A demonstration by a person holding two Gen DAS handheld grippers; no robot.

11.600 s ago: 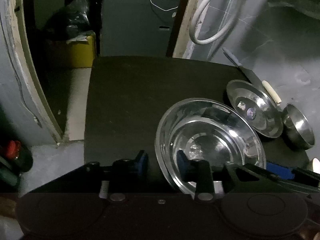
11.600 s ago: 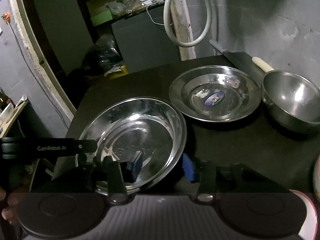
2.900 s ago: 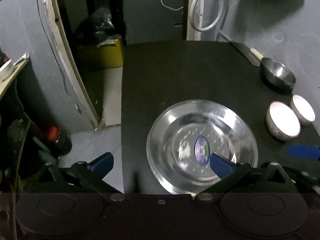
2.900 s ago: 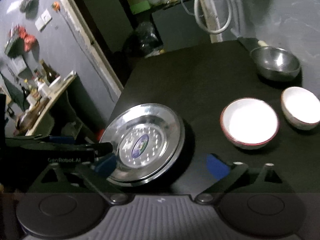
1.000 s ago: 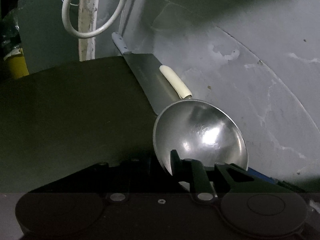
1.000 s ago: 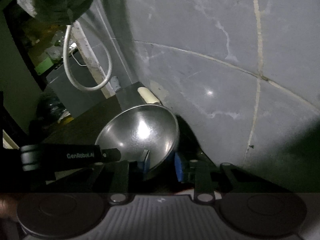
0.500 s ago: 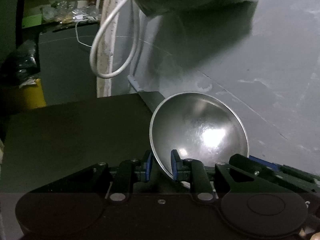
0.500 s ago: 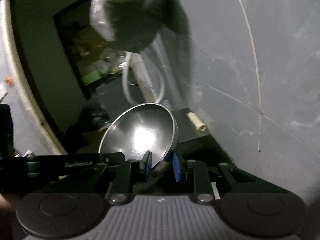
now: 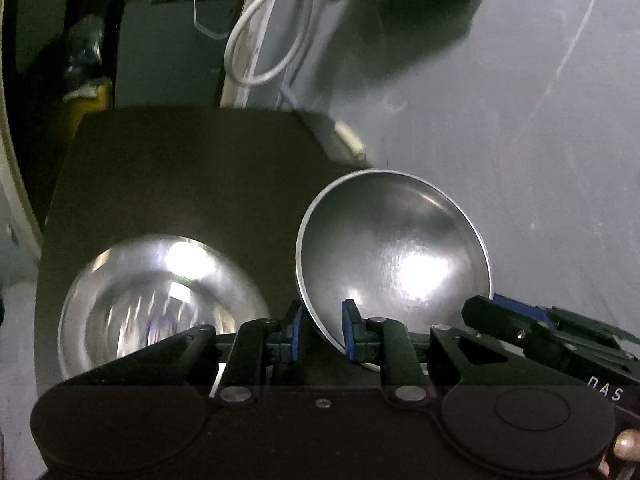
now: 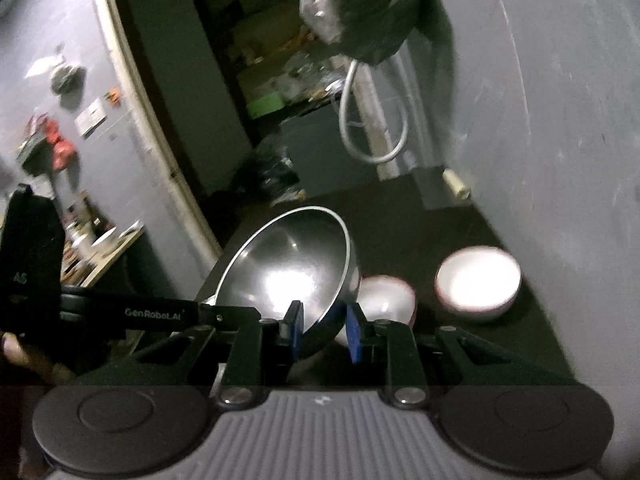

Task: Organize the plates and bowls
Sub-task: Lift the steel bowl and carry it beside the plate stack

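Steel bowl [image 9: 394, 258] held off the black table [image 9: 192, 176] by both grippers, one clamped on each side of its rim.

The left gripper [image 9: 320, 330] is seen closed on the near rim in its own view, and the right gripper [image 10: 323, 330] is likewise closed on the rim. The bowl is tilted, its plain, polished hollow catching a bright glare. A grey wall [image 9: 520, 120] bounds the table's right edge. Bare tabletop is left in the middle and at the far end; a stack of steel plates [image 9: 156, 300] is seen near the left edge, and two white bowls [image 10: 478, 282] stand close to the wall.
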